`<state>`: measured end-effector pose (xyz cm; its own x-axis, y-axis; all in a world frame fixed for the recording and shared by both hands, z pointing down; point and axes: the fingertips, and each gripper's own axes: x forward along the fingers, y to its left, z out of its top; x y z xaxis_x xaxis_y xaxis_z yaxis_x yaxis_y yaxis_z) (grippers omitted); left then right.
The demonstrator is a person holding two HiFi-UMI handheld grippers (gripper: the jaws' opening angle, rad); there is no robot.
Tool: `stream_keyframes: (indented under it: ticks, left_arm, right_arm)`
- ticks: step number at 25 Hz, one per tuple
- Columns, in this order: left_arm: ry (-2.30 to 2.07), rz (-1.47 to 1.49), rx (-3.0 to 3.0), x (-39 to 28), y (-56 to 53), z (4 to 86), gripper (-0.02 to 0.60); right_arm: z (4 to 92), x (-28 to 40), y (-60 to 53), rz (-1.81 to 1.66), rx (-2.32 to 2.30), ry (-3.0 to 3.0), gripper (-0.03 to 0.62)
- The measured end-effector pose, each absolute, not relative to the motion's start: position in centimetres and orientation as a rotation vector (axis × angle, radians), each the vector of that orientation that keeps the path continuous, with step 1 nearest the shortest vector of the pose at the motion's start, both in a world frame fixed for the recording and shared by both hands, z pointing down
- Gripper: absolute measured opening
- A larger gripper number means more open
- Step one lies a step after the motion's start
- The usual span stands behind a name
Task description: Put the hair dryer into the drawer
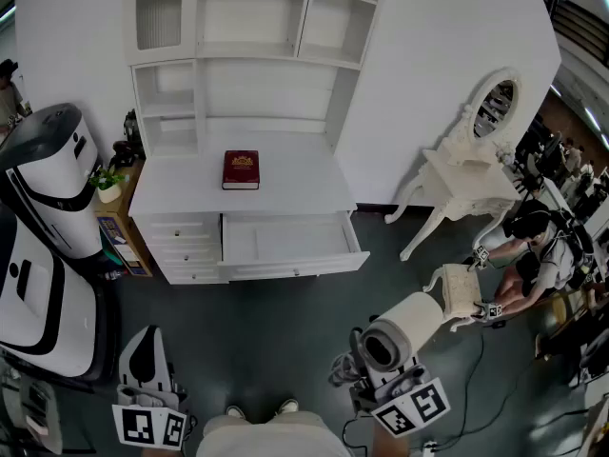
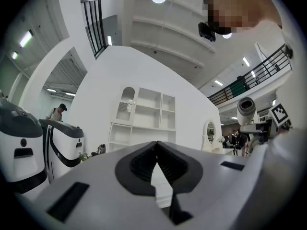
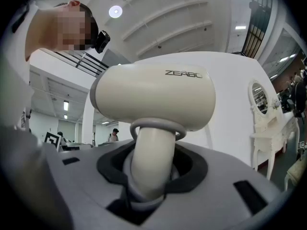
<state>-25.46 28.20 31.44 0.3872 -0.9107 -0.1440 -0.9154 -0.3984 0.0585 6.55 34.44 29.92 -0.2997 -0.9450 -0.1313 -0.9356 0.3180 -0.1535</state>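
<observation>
My right gripper (image 3: 152, 169) is shut on the handle of a cream hair dryer (image 3: 153, 97), whose barrel lies across above the jaws. In the head view the hair dryer (image 1: 400, 327) is held at the lower right, with its barrel end facing the camera, above the right gripper (image 1: 395, 388). A white drawer (image 1: 285, 241) stands pulled open from the white cabinet (image 1: 181, 198), well ahead of both hands. My left gripper (image 2: 157, 164) is shut with nothing between its jaws and sits at the lower left as the left gripper (image 1: 150, 388) in the head view.
A dark red book (image 1: 241, 169) lies on the cabinet top. A large white and black machine (image 1: 43, 246) stands to the left. A white dressing table with an oval mirror (image 1: 481, 146) and a person seated by it are at the right. My feet (image 1: 257, 410) show below.
</observation>
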Motion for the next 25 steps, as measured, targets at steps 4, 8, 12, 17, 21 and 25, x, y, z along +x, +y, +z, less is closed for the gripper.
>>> stream_keyframes:
  ticks: [4, 8, 12, 17, 21, 25]
  left_arm:
    - [1.709, 0.236, -2.596, -25.2, 28.1, 31.9, 0.015]
    - [1.706, 0.236, -2.597, -24.5, 28.2, 31.9, 0.015]
    - [1.703, 0.23, -2.604, -23.6, 28.3, 32.2, 0.015]
    - [1.697, 0.24, -2.606, -22.3, 28.0, 32.1, 0.015]
    - [1.676, 0.25, -2.602, -20.5, 27.9, 31.7, 0.015]
    - [1.67, 0.241, -2.596, -18.7, 28.1, 31.7, 0.015]
  right_arm:
    - [30.3, 6.6, 34.3, -0.073, -1.722, 2.387, 0.17]
    - [30.4, 7.1, 34.4, -0.066, -1.723, 2.397, 0.17]
    - [30.3, 7.8, 34.6, -0.028, -1.738, 2.403, 0.17]
    - [30.0, 9.0, 34.5, 0.027, -1.764, 2.409, 0.172]
    - [30.0, 10.5, 34.6, 0.027, -1.759, 2.402, 0.173]
    - [30.1, 12.2, 34.7, 0.023, -1.744, 2.397, 0.172]
